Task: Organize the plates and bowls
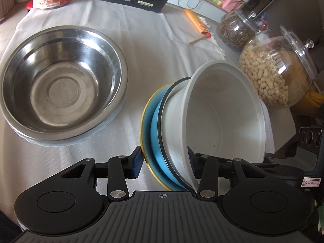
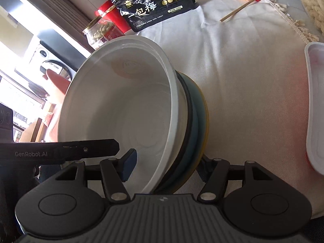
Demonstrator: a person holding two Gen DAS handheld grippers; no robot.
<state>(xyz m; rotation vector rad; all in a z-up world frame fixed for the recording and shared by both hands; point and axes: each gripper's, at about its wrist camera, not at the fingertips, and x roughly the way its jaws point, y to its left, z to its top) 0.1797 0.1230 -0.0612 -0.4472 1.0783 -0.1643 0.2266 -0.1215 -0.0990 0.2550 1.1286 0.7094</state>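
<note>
Both grippers clamp one tilted stack of nested dishes above the cloth-covered table (image 1: pixel 141 46).

The steel bowl (image 1: pixel 60 81), largest and empty, sits on the cloth ahead and to the left of the left gripper (image 1: pixel 165 163). The stack stands on edge between that gripper's pads: an empty white bowl (image 1: pixel 220 117) nested in a black-rimmed white dish (image 1: pixel 172 121), then a blue plate (image 1: pixel 155 129) and a gold-rimmed plate (image 1: pixel 144 121); the jaws press on its lower edge. In the right wrist view the right gripper (image 2: pixel 166 165) grips the same stack, one pad inside the white bowl (image 2: pixel 121 109), the other behind the plates. Ahead and right of the left gripper a glass jar (image 1: pixel 277 70) holds peanuts and a smaller jar (image 1: pixel 237 28) holds dark seeds. A white tray (image 2: pixel 316 105) lies right of the right gripper.
</note>
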